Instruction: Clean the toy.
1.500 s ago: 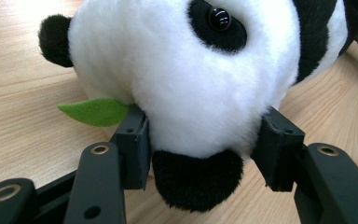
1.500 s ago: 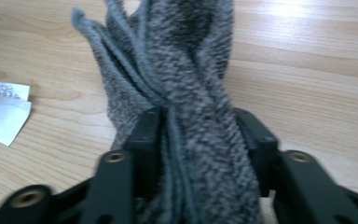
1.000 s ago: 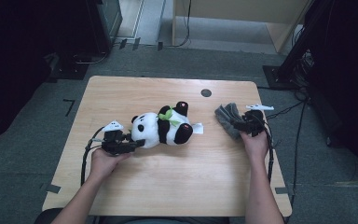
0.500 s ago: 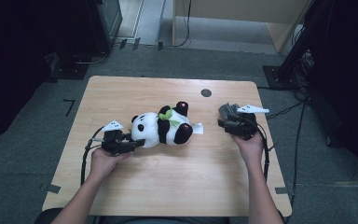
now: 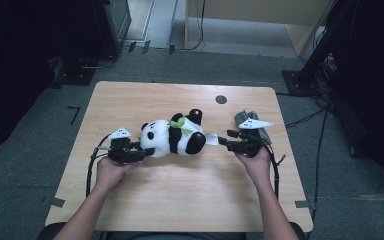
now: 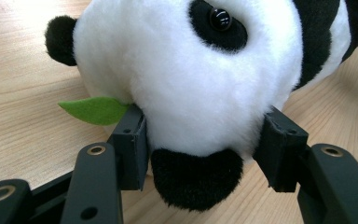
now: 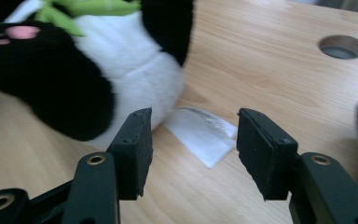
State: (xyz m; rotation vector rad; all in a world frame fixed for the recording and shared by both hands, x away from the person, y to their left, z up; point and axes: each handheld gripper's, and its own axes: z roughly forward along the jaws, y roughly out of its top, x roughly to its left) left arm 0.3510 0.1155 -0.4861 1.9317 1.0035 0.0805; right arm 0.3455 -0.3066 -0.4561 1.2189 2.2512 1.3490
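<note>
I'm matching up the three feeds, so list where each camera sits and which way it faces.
High view: above the person's side, looking forward and down on the table; both forearms, left gripper, right gripper.
Left gripper view: rides that gripper, facing the panda head clamped between its jaws.
Right gripper view: rides that gripper, facing the panda's white tag beyond its open jaws.
All share the panda.

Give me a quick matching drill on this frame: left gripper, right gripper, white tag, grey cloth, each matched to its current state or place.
1 left gripper
2 right gripper
3 white tag
4 grey cloth

A flat on the table beside the panda's rear
B jaws open, nothing gripped
C behind the right hand
D clamped on the panda's head

Pairs: 1-D, 2-B, 3-A, 4-C
</note>
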